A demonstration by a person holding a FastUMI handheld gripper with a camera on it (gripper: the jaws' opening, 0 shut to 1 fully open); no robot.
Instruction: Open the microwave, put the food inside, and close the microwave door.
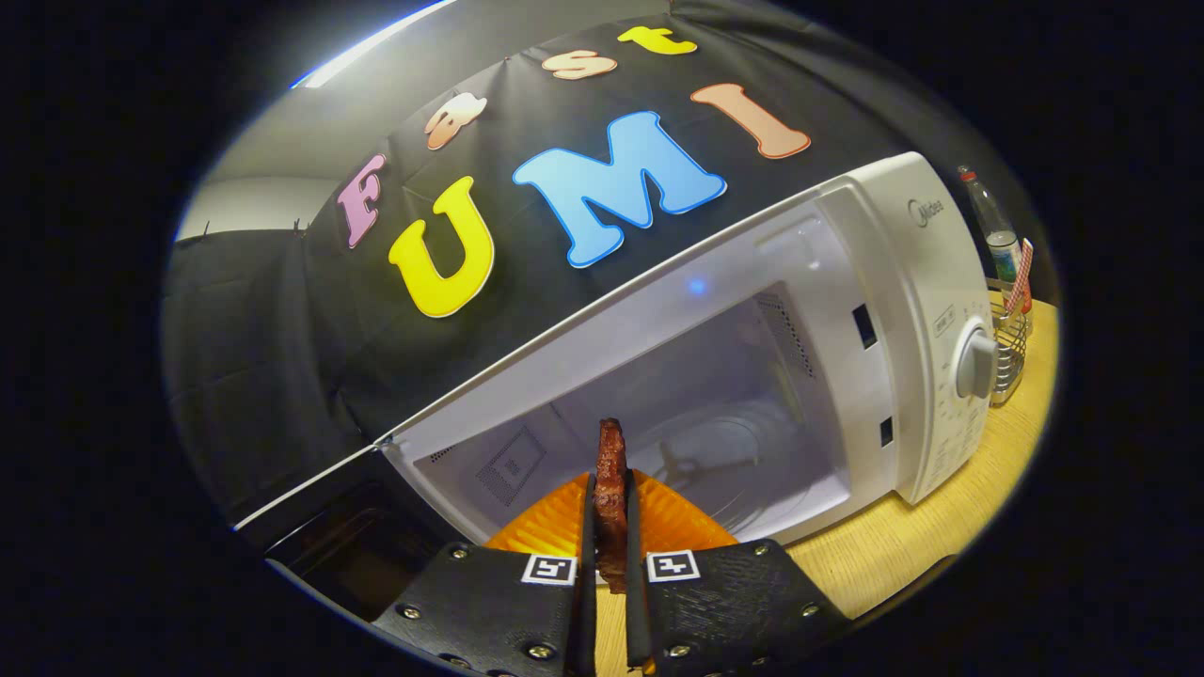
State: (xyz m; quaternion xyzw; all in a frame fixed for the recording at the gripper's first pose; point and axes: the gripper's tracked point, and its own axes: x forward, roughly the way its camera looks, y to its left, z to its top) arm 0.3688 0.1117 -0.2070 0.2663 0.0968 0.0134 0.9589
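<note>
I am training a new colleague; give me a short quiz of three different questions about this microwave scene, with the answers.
1. True or false: the door of the white microwave oven is shut.
2. What does the claw grip? A) a glass bottle B) a thin reddish-brown piece of food C) a wire basket
3. Fill in: the round glass turntable inside the cavity lies ____ the claw's fingers.

Key:
1. False; the door is open and the cavity shows.
2. B; both fingers press on it, and it stands upright between them.
3. Beyond; the food is not yet set on it.
</note>
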